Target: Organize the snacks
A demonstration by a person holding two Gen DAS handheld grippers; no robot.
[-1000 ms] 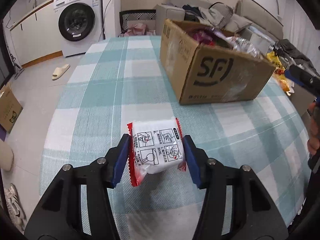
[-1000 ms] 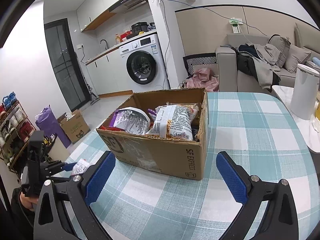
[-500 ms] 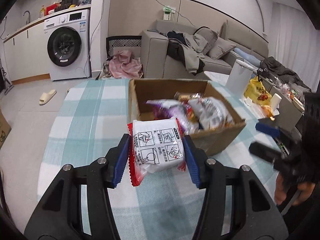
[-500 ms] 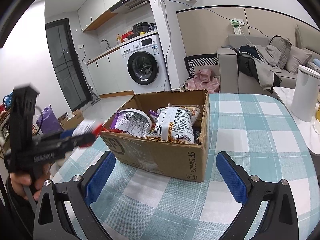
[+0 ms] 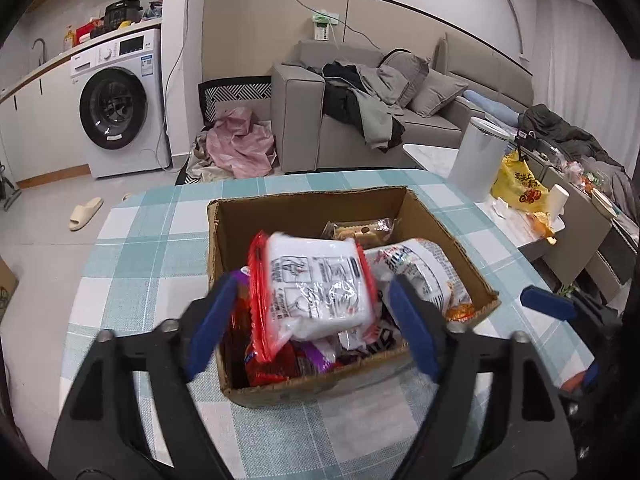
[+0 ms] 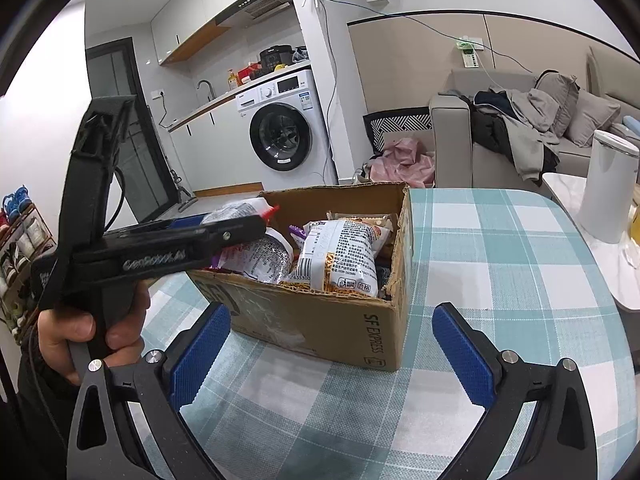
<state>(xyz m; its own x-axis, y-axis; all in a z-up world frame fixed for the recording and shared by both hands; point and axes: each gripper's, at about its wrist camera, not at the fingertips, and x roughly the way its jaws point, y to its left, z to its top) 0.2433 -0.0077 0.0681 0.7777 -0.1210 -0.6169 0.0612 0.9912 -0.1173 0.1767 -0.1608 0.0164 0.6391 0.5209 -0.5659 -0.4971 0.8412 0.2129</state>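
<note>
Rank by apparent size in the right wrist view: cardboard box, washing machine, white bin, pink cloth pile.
1. cardboard box
2. washing machine, though it stands farther off
3. white bin
4. pink cloth pile; near the bin in spread, so that order is unsure.

A washing machine (image 5: 118, 104), sofa (image 5: 360, 120) and perhaps a slipper (image 5: 86, 213) stand behind.

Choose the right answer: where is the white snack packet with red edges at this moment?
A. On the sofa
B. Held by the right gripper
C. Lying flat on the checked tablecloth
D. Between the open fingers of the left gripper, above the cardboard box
D. In the left wrist view, the white snack packet sits between the spread fingers of the left gripper, over the cardboard box; the right gripper is empty.
</note>
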